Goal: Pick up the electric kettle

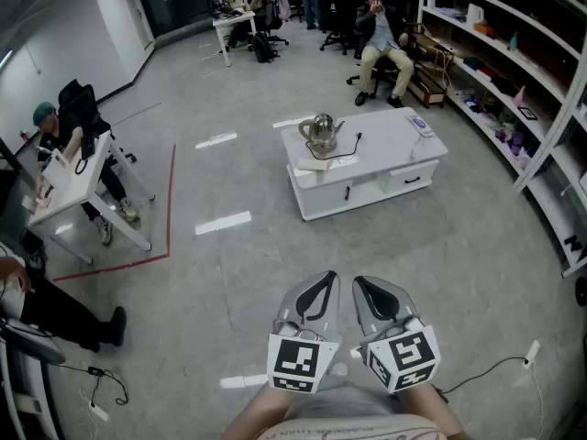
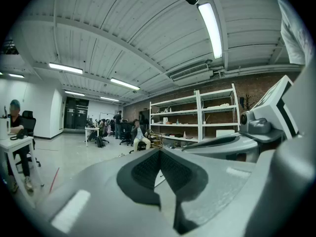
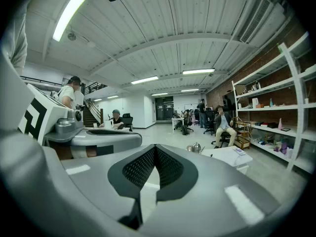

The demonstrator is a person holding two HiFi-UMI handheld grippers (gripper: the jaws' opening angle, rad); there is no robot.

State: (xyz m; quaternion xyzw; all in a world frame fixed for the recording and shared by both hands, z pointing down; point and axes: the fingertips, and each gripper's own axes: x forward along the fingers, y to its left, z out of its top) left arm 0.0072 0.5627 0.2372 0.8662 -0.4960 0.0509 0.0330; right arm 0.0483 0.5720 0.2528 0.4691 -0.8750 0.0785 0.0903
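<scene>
The electric kettle, shiny metal with a curved handle, stands on a low white table far ahead across the floor. In the right gripper view the kettle shows small on that table. My left gripper and right gripper are held side by side close to my body, far short of the table. Both are shut with nothing between the jaws. The left gripper view shows its shut tips pointing toward the shelves; the right gripper's tips point down the room.
A black cord and a small device lie on the table. Shelving lines the right wall. A seated person is beyond the table. A white desk with people stands left, edged by red floor tape. A cable trails at lower right.
</scene>
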